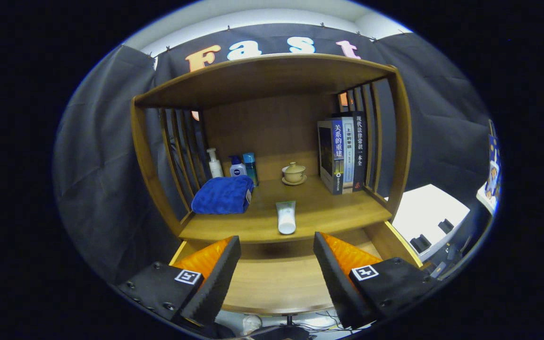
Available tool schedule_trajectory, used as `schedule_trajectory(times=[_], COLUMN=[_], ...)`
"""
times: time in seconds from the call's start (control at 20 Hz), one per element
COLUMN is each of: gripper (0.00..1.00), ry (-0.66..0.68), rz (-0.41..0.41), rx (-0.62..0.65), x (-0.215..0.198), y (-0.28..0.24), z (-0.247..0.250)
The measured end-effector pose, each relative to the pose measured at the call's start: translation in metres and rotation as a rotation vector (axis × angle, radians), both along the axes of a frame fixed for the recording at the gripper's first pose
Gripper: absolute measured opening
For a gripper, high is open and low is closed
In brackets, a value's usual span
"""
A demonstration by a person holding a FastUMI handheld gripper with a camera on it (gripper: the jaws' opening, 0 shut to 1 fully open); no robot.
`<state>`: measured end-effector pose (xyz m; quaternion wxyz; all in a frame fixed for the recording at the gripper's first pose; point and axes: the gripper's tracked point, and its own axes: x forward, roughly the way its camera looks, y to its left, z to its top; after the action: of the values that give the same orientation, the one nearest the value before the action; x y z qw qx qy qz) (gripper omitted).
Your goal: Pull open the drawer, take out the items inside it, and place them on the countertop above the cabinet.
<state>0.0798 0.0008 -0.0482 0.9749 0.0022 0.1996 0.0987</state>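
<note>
Drawer [276, 283]: pulled out below the bench, wooden, light floor showing between the jaws; no items visible on the part in view.
Tube [286, 217]: one white squeeze tube, lying flat near the bench's front edge, cap end toward the camera, just ahead of the jaws and apart from them.
Bench [328, 212]: wooden cabinet top with slatted sides and a roof board above; carries everything listed below.
Towel [223, 194]: one, blue, folded, at the left side of the bench, beside the tube but apart from it.
Bottles [236, 166]: three, upright in a row behind the towel; one white pump bottle, one white with blue cap, one teal.
Lidded cup [293, 173]: one, beige, on a saucer, at the back centre, beyond the tube.
Books [343, 156]: three, upright, against the right slats.
Gripper [276, 257]: jaws spread wide, holding nothing, over the open drawer.
</note>
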Motion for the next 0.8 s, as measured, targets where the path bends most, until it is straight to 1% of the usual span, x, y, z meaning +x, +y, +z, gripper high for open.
schedule_trajectory(times=[0.15,0.3,0.6,0.8], gripper=[0.99,0.99,0.99,0.99], ry=[-0.035,-0.058,0.0,0.047], rz=[-0.021,-0.019,-0.021,-0.028], rx=[-0.062,-0.091,-0.112,-0.09], x=[-0.024,-0.042,-0.062,-0.072], y=[-0.02,-0.023,-0.033,-0.037], z=[-0.009,-0.022,-0.07,-0.097])
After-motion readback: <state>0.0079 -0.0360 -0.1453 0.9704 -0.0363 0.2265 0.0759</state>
